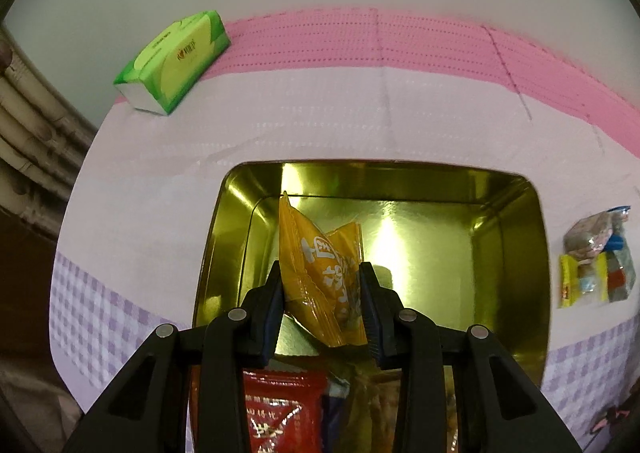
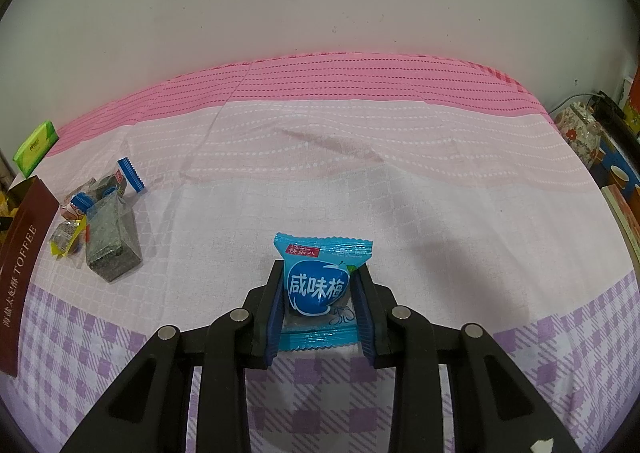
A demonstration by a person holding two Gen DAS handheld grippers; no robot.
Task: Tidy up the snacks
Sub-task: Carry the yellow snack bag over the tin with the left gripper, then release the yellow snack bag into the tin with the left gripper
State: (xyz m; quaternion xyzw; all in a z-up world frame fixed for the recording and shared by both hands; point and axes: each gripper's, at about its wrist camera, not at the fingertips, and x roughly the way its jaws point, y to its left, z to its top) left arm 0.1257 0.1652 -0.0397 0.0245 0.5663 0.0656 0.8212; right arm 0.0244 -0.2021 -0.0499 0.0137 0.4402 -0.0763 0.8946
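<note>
My left gripper (image 1: 322,273) is shut on an orange snack packet (image 1: 320,269) and holds it over the open gold tin (image 1: 516,237). A red snack packet (image 1: 280,409) and other packets lie in the tin's near end under the gripper. My right gripper (image 2: 318,273) is shut on a blue snack packet (image 2: 318,285) just above the cloth. A pile of loose snacks (image 2: 100,225) lies left of it, beside the brown tin wall marked TOFFEE (image 2: 24,269). The same pile shows right of the tin in the left wrist view (image 1: 596,257).
A green tissue pack (image 1: 176,61) lies at the far left of the pink and purple cloth (image 2: 360,157), near the wall; it also shows in the right wrist view (image 2: 36,147). Clutter with a cup and books (image 2: 616,173) stands off the right edge.
</note>
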